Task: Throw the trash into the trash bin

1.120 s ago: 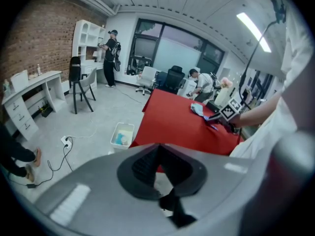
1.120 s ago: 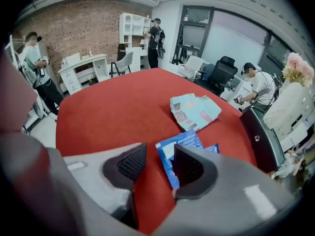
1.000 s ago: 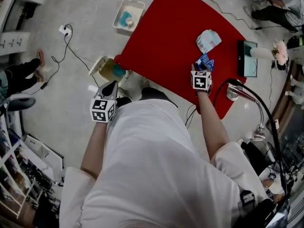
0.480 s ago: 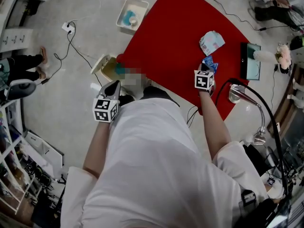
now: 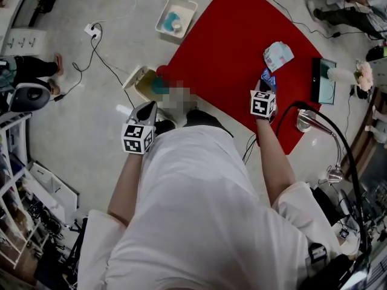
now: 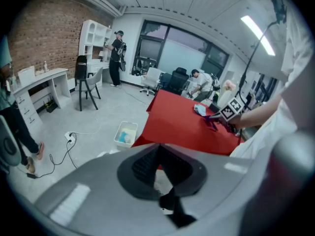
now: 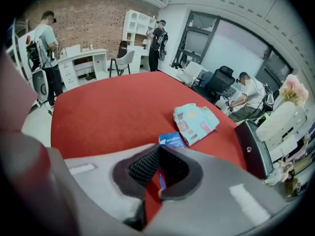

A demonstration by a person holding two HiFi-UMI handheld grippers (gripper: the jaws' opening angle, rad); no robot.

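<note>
A blue wrapper (image 5: pixel 268 77) (image 7: pixel 172 139) lies near the front right of the red table (image 5: pixel 230 47). My right gripper (image 5: pixel 265 84) (image 7: pixel 158 149) is shut on its near edge, and a thin blue strip shows between the pads. A crumpled pale packet (image 5: pixel 278 55) (image 7: pixel 195 122) lies just beyond it. The trash bin (image 5: pixel 147 83), yellowish with its lid up, stands on the floor at the table's near left corner. My left gripper (image 5: pixel 147 106) (image 6: pixel 158 146) hangs beside that bin, shut and holding nothing.
A white tray (image 5: pixel 176 17) (image 6: pixel 125 133) with blue contents sits on the floor past the bin. A dark tablet (image 5: pixel 320 80), flowers (image 5: pixel 364 74) and a desk lamp (image 5: pixel 305 119) line the table's right side. A power strip (image 5: pixel 92 30) and cables lie on the floor at left. People stand further off.
The right gripper has lifted slightly with the blue wrapper at its tip. The left gripper has shifted a little beside the bin. The head view has drifted.
</note>
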